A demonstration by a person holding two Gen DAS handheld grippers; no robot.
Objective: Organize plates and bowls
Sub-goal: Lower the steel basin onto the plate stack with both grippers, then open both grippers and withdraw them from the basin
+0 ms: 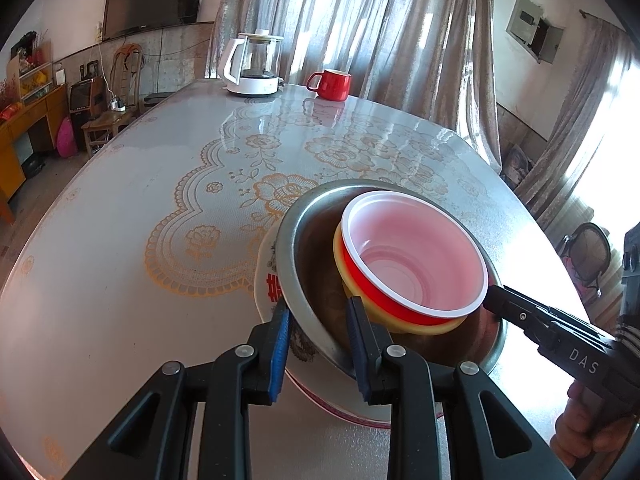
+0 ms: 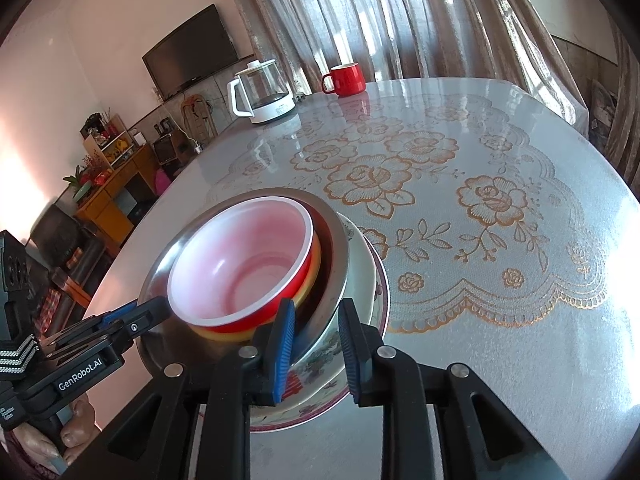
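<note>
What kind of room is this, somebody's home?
Most likely a home's living and dining room: a wall-mounted black television, a table under a floral plastic cloth bearing a white glass kettle and red mug, and long grey curtains.

The red bowl [image 1: 412, 268], white-rimmed and pale pink inside, sits in a yellow bowl [image 1: 400, 320], itself in a silver steel basin [image 1: 304, 248], over a white patterned bowl [image 2: 320, 368] with red marks and a maroon-edged plate [image 2: 384, 292]. Around the basin the table cover [image 2: 500, 240] is grey-white with gold roses and scalloped lace. Beyond the basin stand a red mug [image 1: 331, 85] and a white kettle [image 1: 254, 65].
</note>
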